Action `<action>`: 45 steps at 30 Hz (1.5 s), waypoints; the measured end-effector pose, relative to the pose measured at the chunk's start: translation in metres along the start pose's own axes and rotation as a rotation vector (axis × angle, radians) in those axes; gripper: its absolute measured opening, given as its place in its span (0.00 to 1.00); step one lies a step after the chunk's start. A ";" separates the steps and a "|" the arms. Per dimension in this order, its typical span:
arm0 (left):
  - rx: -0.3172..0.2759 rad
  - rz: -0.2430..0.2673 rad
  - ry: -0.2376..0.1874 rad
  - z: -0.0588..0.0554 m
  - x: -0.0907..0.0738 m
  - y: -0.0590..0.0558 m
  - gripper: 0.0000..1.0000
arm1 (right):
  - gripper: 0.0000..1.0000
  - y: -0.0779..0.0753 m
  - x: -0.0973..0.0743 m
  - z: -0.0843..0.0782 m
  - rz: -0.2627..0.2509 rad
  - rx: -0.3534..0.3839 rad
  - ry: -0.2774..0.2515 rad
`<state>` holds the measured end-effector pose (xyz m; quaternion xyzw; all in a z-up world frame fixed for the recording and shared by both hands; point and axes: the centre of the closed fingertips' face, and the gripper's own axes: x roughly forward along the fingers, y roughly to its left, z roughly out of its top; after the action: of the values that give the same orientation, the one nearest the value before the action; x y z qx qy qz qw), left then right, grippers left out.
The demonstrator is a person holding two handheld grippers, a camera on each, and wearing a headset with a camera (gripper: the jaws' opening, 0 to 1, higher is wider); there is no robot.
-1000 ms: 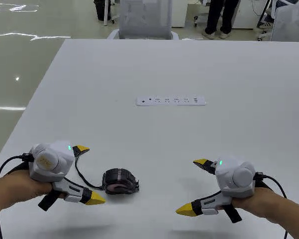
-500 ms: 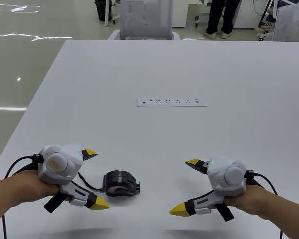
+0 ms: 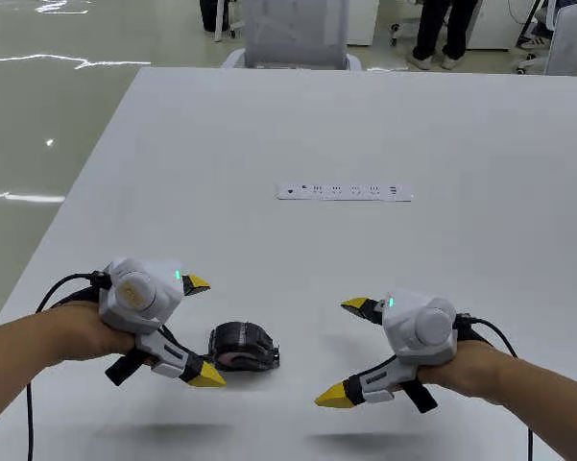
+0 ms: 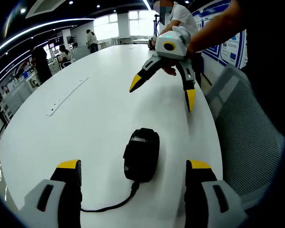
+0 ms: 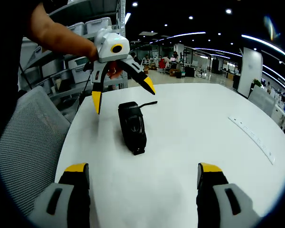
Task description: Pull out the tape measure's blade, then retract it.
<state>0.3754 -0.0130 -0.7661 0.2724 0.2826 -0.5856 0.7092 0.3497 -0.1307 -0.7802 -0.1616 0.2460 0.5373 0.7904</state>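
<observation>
The tape measure (image 3: 243,347) lies on the white counter (image 3: 317,115) between the two grippers, its blade wound in as far as I can see. The left gripper (image 3: 205,330) sits just short of the case, fingers (image 3: 209,376) spread wide and holding nothing. The right gripper (image 3: 342,351) hangs nearby, equally wide and empty. By my reckoning nothing is done yet: grasping, pulling and retracting are all left to do.

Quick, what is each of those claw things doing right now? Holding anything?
Left gripper: open, empty; the tape measure lies just ahead of it.
Right gripper: open, empty.
</observation>
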 end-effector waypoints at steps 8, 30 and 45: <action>0.003 -0.016 0.016 -0.001 0.009 -0.003 0.85 | 0.94 0.002 0.018 0.012 0.038 -0.049 0.021; -0.007 -0.060 0.061 0.000 0.029 -0.009 0.66 | 0.82 0.004 0.049 0.024 0.112 -0.113 0.066; 0.018 -0.083 0.106 0.001 0.039 -0.012 0.53 | 0.67 0.008 0.060 0.010 0.154 -0.092 0.121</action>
<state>0.3696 -0.0419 -0.7942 0.2974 0.3256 -0.6019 0.6658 0.3629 -0.0759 -0.8055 -0.2106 0.2799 0.5963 0.7223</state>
